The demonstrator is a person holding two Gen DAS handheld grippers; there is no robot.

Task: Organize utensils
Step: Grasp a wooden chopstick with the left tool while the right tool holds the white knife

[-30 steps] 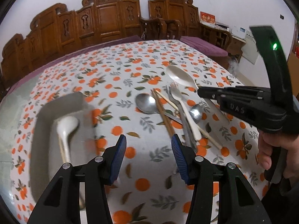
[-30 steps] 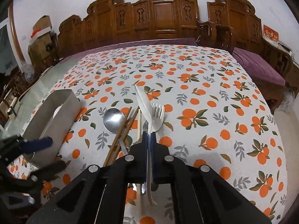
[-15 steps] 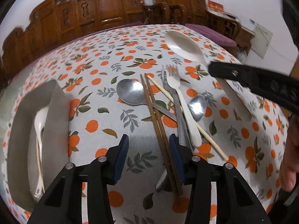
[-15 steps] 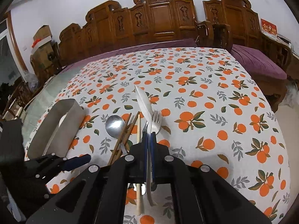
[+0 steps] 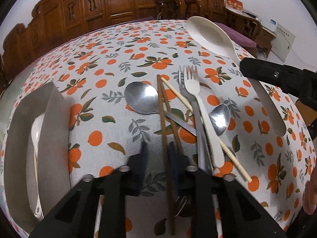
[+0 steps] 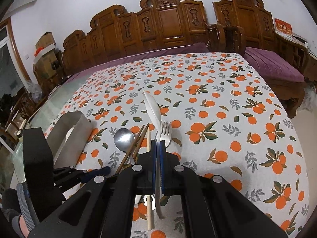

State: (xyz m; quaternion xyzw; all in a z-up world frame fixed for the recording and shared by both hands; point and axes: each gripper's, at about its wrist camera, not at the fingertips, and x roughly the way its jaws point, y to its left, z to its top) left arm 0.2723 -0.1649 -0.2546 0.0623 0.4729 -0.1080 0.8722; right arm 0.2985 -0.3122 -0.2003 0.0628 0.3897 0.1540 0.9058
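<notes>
Tray of grey metal, left of the utensil pile, holds one white spoon and a pale stick beside it. Right of the tray, the left gripper has dropped lower than a second ago and narrowed its parted fingers around the brown chopsticks without visibly clamping them. Beyond, steel spoons, forks and a pale chopstick lie crossed. Farther right, the right gripper still pinches the white ladle above the tablecloth.
</notes>
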